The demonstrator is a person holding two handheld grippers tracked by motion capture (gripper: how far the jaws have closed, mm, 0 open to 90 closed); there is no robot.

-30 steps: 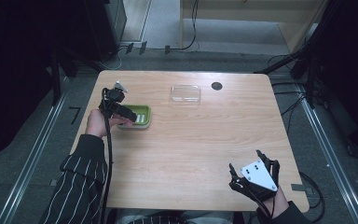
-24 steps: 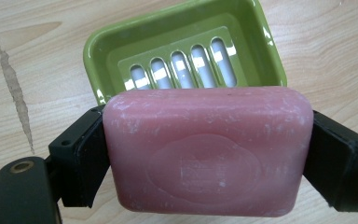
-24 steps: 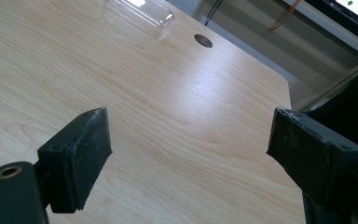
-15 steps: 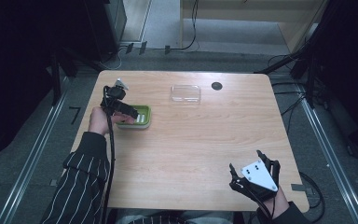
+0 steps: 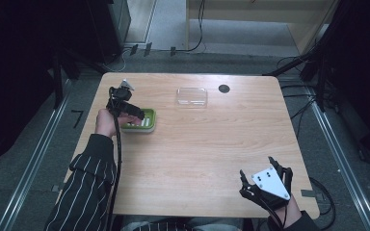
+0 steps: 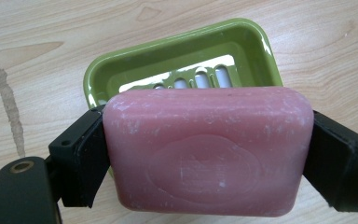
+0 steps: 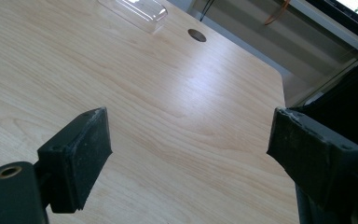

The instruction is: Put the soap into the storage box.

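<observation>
A pink bar of soap (image 6: pixel 207 151) is clamped between the two black jaws of my left gripper (image 6: pixel 205 154), held just above a green soap dish (image 6: pixel 177 60) with a slotted floor. From the high view the left gripper (image 5: pixel 125 111) hovers over the near-left part of the green dish (image 5: pixel 147 120) at the table's left side. My right gripper (image 5: pixel 266 185) rests at the table's front right corner, its jaws (image 7: pixel 189 158) wide apart with only bare wood between them.
A clear plastic lid (image 5: pixel 191 96) lies at the back middle of the wooden table (image 5: pixel 202 149), also seen as a clear lid (image 7: pixel 135 10) far off. A round cable hole (image 5: pixel 224 88) sits beside it. Dark floor and cables surround the table.
The left hand and its gripper have shifted slightly over the green dish. The right gripper has stayed put.
</observation>
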